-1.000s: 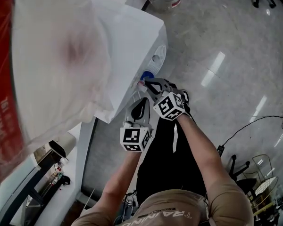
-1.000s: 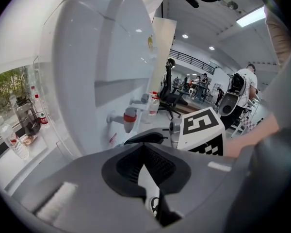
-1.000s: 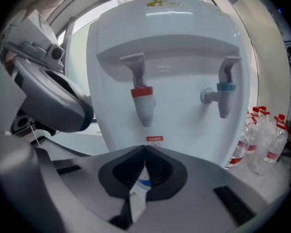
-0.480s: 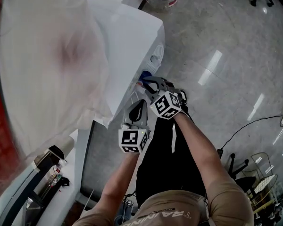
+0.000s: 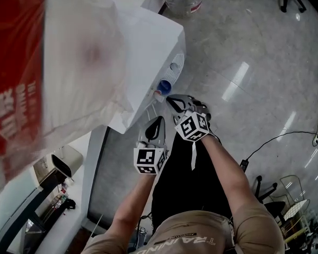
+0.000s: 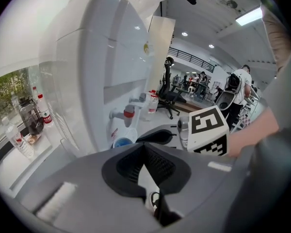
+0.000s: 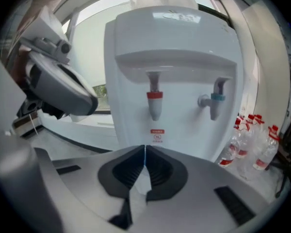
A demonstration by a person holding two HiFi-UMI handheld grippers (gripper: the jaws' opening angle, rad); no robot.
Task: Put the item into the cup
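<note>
Where right hand-held gripper (image 7: 144, 155) pinches, cup (image 6: 121, 142) beneath tap (image 6: 128, 113)

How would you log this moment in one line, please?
scene: water dispenser ahead | left tongs: shut, nothing seen held | right tongs: shut, facing red tap | blue tap: untouched

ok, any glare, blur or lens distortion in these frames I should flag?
Head view: plastic bag close to the lens is a soft, out-of-focus mass; light streaks glare on the glossy floor. Left gripper view: fisheye, black corners, water dispenser bowed, ceiling light blown out. Right gripper view: same fisheye vignette; red tap sharp, bottles at the right edge stretched.
</note>
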